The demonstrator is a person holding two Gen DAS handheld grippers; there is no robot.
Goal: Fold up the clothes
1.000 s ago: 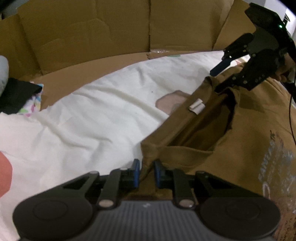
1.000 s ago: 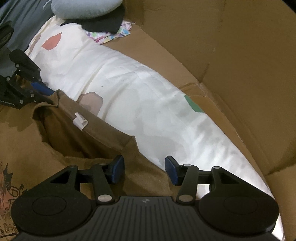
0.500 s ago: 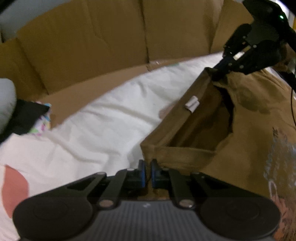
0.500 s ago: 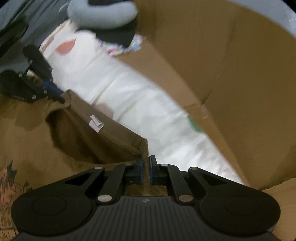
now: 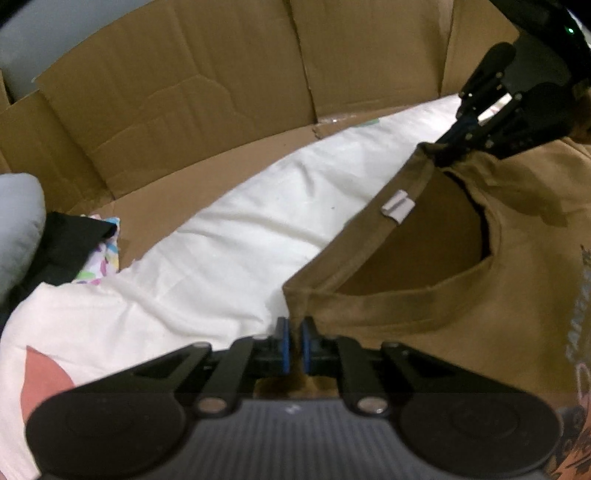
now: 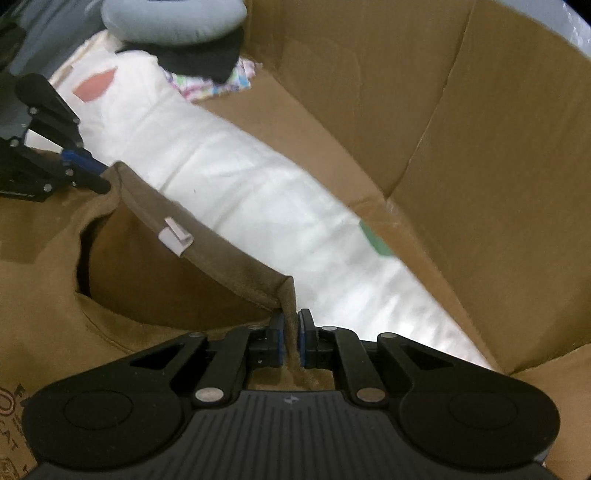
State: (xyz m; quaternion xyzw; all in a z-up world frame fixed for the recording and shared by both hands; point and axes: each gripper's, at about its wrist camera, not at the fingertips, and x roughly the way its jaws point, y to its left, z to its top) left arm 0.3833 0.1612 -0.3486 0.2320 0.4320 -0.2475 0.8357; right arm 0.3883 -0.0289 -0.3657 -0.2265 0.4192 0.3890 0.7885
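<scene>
A brown T-shirt (image 5: 517, 295) is gripped at both ends of its collar, each gripper clenched on a fold of the cloth. In the left wrist view the left gripper (image 5: 294, 345) is seen nearest, its blue pads (image 5: 282, 345) pressed together on the collar's near corner. In the right wrist view the right gripper (image 6: 291, 338) is likewise closed on the opposite corner, a ridge of fabric standing up between its pads. The collar band is stretched between the two, with the neck opening gaping beside it and a small white tag (image 5: 397, 204) sewn at its middle; nothing can be read on the tag. A print is carried on the shirt's front, at the right edge of the left view and the lower left corner of the right view; pale letters are visible there but are cut off and blurred, so no word can be made out.

The shirt is spread over a white sheet (image 5: 229, 236) marked with a reddish patch (image 6: 94, 83) and a green patch (image 6: 376, 240). Further off, at the sheet's end, a black cloth (image 6: 201, 59) and a patterned cloth (image 6: 221, 83) are piled under a grey cushion (image 6: 173, 18). Brown cardboard walls (image 6: 461, 129) enclose the scene at the back.
</scene>
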